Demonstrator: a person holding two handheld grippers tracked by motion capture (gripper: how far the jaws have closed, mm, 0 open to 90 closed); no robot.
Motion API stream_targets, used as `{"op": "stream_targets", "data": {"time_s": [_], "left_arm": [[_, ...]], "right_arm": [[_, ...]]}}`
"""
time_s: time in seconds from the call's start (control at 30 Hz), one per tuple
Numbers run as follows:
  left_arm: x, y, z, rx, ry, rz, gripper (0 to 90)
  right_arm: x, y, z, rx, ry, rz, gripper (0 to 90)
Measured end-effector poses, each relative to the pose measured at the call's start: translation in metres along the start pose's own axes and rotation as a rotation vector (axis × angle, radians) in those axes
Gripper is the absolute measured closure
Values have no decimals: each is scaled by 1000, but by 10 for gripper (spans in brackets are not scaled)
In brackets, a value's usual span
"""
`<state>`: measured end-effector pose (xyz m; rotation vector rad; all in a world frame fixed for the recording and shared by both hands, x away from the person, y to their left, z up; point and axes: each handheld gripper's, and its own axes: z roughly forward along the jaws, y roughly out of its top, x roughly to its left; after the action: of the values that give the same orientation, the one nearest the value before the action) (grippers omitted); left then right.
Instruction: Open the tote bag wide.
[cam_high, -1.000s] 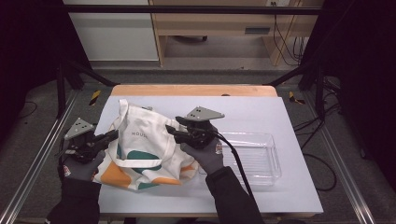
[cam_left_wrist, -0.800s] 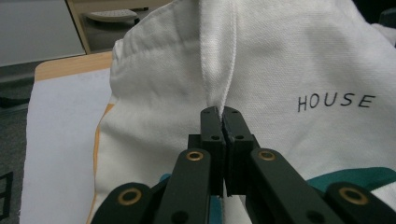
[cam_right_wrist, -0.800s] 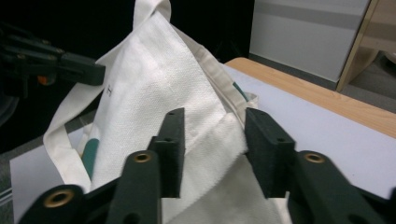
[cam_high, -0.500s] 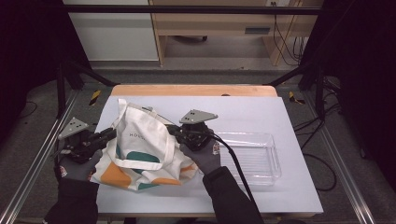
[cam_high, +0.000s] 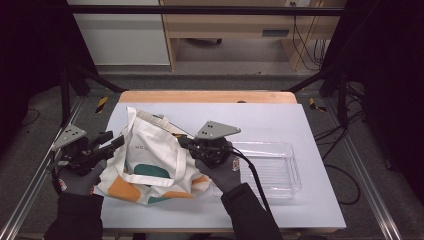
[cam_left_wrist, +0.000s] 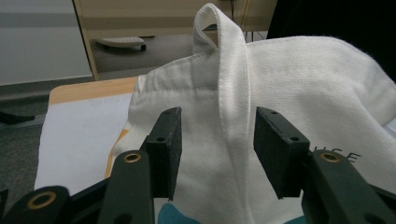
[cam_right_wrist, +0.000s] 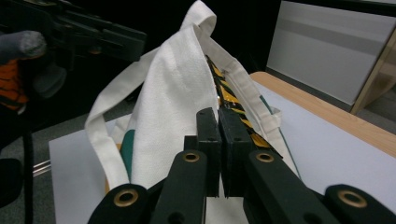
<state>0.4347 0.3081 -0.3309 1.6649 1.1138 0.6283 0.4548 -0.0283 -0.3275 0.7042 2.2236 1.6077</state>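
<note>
Right tongs (cam_right_wrist: 219, 140) pinch woven canvas tote (cam_high: 150, 155) – left tongs (cam_left_wrist: 217, 149) just opened, astride strap.

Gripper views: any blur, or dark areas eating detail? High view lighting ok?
Left gripper view: tote bag weave sharp and evenly lit, cabinet behind soft. Right gripper view: jaws near the lens soft, bag strap fairly crisp, left side and background fall to black, so the left gripper there is dim. High view: table evenly lit, no harsh glare; clear tray low-contrast; surroundings dark.
</note>
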Motion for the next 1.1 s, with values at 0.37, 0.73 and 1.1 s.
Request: {"op": "stream_targets", "data": {"time_s": [0.37,0.73,1.1], "left_arm": [[2,-16,23,108,10,36,863],[3,-28,9,123,17,58,878],[13,-36,4,142,14,29,878]], "right_arm": [[9,-7,0,-11,32,-3,880],[3,-8,3,-28,6,26,761],[-4,-7,30,9,-32,49,576]]}}
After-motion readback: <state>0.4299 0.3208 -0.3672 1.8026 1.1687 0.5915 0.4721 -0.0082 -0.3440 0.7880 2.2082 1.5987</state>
